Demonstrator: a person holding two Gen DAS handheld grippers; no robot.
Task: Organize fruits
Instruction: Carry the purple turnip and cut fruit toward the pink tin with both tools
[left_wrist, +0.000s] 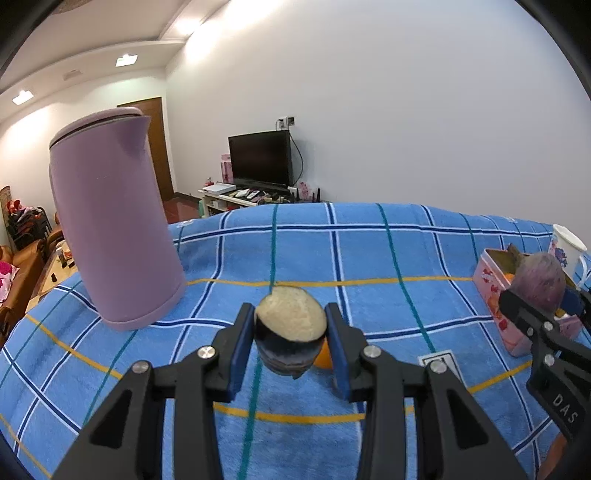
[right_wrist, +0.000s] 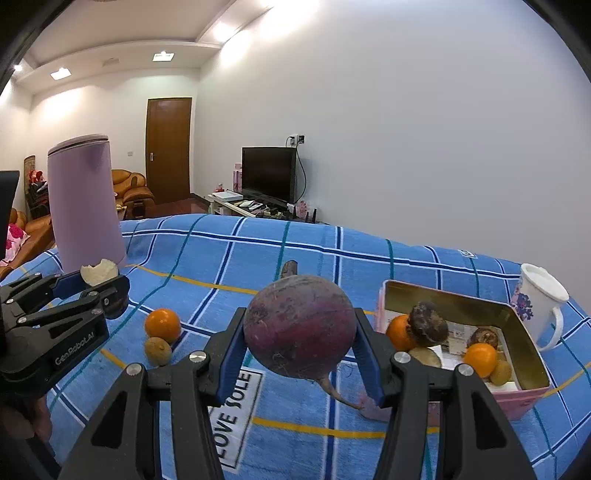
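Note:
My left gripper (left_wrist: 290, 334) is shut on a cut eggplant piece (left_wrist: 290, 325) with dark skin and pale flesh, held above the blue checked cloth; it also shows in the right wrist view (right_wrist: 99, 273). My right gripper (right_wrist: 301, 339) is shut on a round purple beetroot (right_wrist: 300, 325), held just left of a pink tin box (right_wrist: 461, 306); the beetroot also shows in the left wrist view (left_wrist: 539, 282). The box holds oranges (right_wrist: 480, 358) and several brown fruits. An orange (right_wrist: 162, 325) and a brown kiwi (right_wrist: 157, 350) lie on the cloth.
A tall lilac kettle (left_wrist: 110, 229) stands at the left of the table. A white floral mug (right_wrist: 539, 302) stands right of the box. The cloth bears a white label (right_wrist: 236, 410). A TV (right_wrist: 269, 173) and a door are in the room behind.

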